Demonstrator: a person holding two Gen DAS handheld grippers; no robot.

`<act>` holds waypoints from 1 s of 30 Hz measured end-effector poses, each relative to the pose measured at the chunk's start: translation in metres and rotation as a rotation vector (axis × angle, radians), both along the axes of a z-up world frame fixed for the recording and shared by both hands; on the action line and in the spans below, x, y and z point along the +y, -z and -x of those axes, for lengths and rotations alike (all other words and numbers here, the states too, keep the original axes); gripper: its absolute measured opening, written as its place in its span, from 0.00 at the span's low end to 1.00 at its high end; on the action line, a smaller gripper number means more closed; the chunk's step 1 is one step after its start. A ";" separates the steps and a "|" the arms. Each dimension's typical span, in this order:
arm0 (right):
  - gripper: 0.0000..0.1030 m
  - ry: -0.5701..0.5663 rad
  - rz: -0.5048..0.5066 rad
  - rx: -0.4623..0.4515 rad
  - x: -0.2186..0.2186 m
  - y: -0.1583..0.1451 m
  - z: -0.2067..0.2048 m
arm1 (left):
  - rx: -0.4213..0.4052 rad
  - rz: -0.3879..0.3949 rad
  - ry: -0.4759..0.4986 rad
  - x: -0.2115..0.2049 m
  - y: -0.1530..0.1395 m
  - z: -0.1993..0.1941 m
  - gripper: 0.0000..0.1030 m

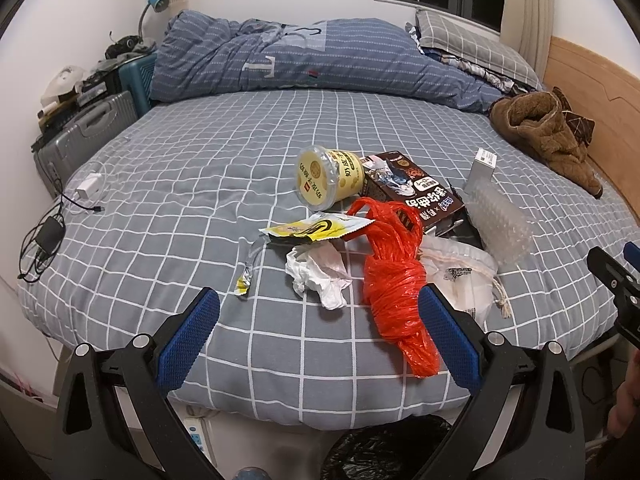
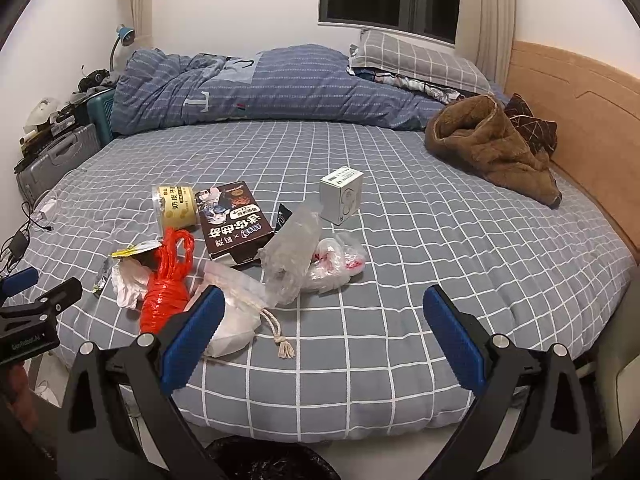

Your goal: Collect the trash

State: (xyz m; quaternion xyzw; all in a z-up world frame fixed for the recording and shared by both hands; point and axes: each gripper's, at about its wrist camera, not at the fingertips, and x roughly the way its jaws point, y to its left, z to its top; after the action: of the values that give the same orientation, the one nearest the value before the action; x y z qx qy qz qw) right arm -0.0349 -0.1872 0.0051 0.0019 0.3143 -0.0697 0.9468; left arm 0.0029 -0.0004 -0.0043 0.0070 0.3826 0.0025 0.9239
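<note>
A bed (image 1: pixel 200 184) with a grey checked sheet fills the room. Trash is piled near its front edge: a yellow cup (image 1: pixel 328 178) on its side, a dark box (image 1: pixel 416 192), a red plastic bundle (image 1: pixel 394 280) and crumpled white paper (image 1: pixel 320 272). The left gripper (image 1: pixel 320 336) and right gripper (image 2: pixel 324 336) are both held wide open above the bed edge, and nothing is gripped. A black bin bag (image 2: pixel 268 460) is seen below.

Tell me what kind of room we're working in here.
Almost certainly a bedroom: a bed with a grey checked sheet, a rumpled blue duvet and a pillow under the window, plus a wooden headboard.
</note>
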 end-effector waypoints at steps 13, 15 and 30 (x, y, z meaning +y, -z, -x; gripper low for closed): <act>0.93 0.007 0.006 -0.005 -0.002 -0.002 0.001 | -0.002 0.006 0.007 -0.003 -0.002 -0.001 0.94; 0.93 0.008 0.006 -0.005 -0.002 -0.002 0.001 | 0.000 0.008 0.008 -0.004 -0.002 -0.001 0.94; 0.92 0.010 0.007 -0.006 -0.005 -0.002 0.002 | 0.003 0.010 0.007 -0.003 -0.002 -0.001 0.94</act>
State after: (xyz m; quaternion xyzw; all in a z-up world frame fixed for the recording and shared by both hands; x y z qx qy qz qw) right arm -0.0370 -0.1925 0.0071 0.0002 0.3111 -0.0757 0.9473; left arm 0.0037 -0.0038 -0.0023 0.0037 0.3840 -0.0027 0.9233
